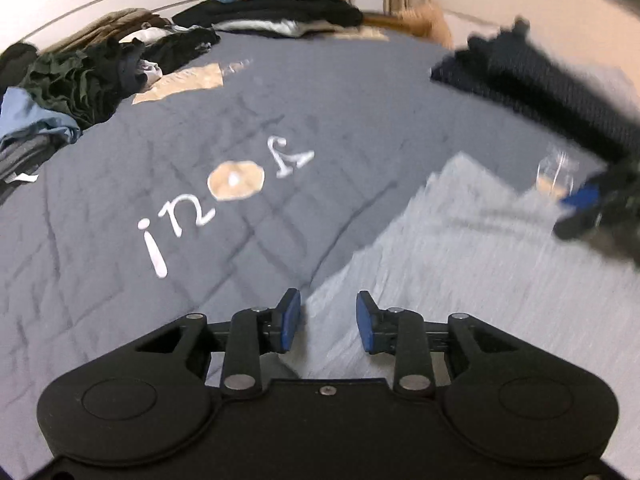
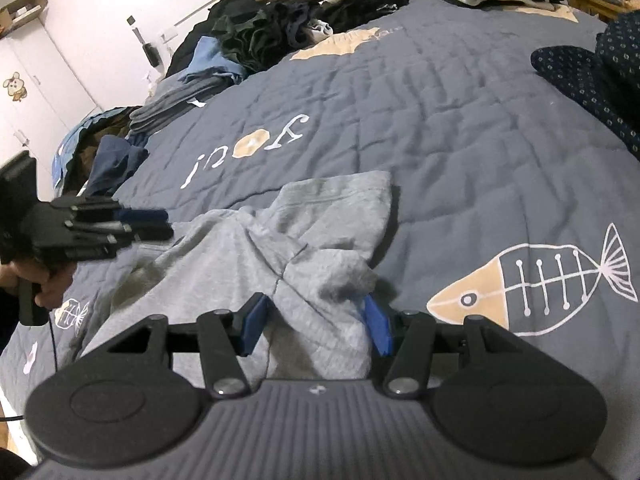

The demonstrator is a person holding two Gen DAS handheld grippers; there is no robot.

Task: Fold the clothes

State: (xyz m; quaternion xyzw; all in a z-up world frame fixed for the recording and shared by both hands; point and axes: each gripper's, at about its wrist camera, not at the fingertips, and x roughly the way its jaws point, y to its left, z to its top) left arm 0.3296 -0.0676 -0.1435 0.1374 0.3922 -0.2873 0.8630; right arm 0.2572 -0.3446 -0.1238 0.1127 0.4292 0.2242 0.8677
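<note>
So the grey garment [image 2: 288,248] lies bunched on the blue quilt [image 2: 460,120], near its front edge. A thick fold of it sits between the right gripper [image 2: 316,320] pads, which look pressed onto it. The left gripper [image 1: 328,320] is part open, nothing between its pads, right at the garment's left edge. Plenty of bare quilt in the middle; piles of clothes [image 2: 256,32] crowd the far side. Left view's blurry, and the garment's near end is hidden behind the gripper bodies.
</note>
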